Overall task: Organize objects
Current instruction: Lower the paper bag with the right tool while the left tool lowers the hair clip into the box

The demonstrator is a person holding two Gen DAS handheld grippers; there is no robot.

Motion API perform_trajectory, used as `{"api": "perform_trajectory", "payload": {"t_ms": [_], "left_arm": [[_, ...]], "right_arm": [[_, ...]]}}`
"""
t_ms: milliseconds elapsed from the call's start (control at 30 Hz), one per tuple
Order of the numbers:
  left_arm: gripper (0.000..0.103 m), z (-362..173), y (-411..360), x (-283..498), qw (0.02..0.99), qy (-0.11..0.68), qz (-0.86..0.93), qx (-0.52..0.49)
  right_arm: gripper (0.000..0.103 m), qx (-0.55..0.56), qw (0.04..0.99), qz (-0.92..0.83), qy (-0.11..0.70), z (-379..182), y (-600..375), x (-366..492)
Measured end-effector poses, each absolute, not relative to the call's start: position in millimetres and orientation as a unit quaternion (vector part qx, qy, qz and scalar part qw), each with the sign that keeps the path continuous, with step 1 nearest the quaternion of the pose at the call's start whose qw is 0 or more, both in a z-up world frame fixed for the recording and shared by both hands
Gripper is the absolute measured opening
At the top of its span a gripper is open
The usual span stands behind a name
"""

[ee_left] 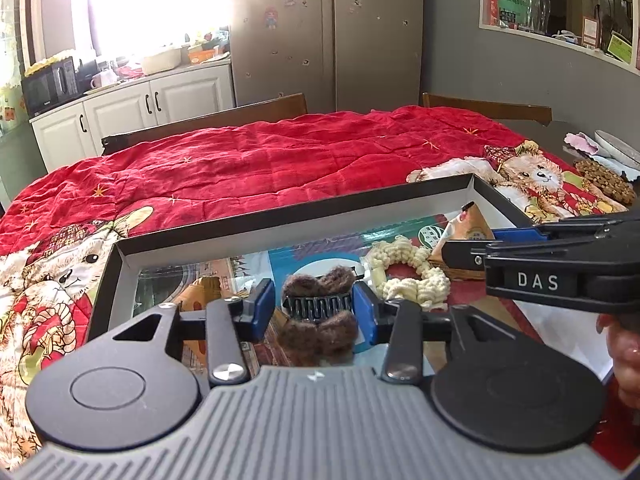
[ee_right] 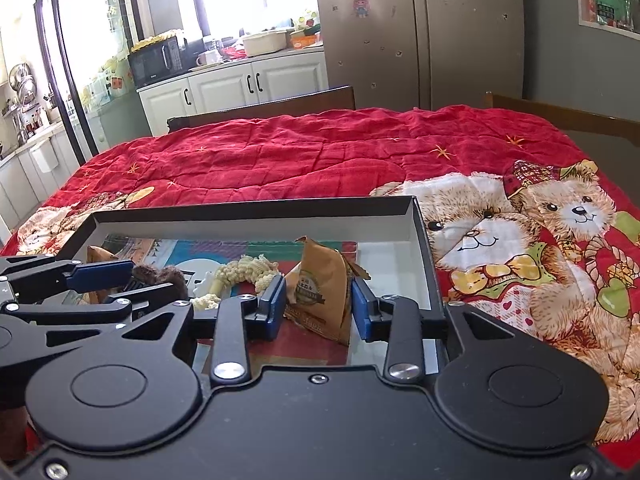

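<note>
A red quilted blanket w/ teddy-bear print [ee_right: 304, 152] covered the whole table, wide open cloth beyond and to the right of the tray. On it sat a shallow black cardboard tray w/ white inner walls [ee_left: 280, 216], far wall upright, right-hand wall running just beside the bear print. Tray floor was crowded near the front and centre; bare white floor showed along the far-right corner.

Left gripper [ee_left: 314, 312] was inside the tray, blue pads clamped on a fuzzy brown hair claw clip w/ black teeth [ee_left: 320, 304], both pads touching its sides. Just right of it lay a cream knitted scrunchie [ee_left: 412, 276], near but apart from the clip.

Right gripper [ee_right: 319, 304] sat at the tray's front-right, pads bracketing a tan paper snack packet [ee_right: 322, 288] standing upright; left pad touched the packet, right pad looked just off it – can't tell if truly clamped. Tray's right wall was close beside that right finger.
</note>
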State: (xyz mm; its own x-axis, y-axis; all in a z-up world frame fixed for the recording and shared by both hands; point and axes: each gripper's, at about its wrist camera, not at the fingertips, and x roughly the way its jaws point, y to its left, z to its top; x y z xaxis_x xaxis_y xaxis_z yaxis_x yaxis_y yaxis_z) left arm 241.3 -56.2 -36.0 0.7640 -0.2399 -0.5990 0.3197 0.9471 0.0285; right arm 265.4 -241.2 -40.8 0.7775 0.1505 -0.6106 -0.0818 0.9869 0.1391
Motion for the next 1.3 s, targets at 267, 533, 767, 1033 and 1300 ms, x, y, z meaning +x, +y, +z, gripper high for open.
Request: {"api": "perform_trajectory", "payload": {"t_ms": [267,533,767,1033,1300], "left_arm": [[0.065,-35,-55,241,0.938,0.307,-0.149,0.060],[0.074,-33,-54,239,0.942,0.298,-0.142,0.057],[0.082,-27,-51,235,0.947,0.286,-0.136,0.056],[0.083,-21,-49,230,0.948,0.283,-0.140,0.048],[0.085,-14,-48,222,0.949,0.278,-0.144,0.046]], "right_arm": [[0.036,0.054,0.941,0.063,0.327,-41,-242,265],[0.047,0.059,0.942,0.065,0.325,-39,-244,265],[0.065,0.061,0.946,0.067,0.311,-35,-244,260],[0.070,0.061,0.949,0.064,0.302,-31,-244,255],[0.072,0.062,0.951,0.061,0.297,-27,-245,249]]}}
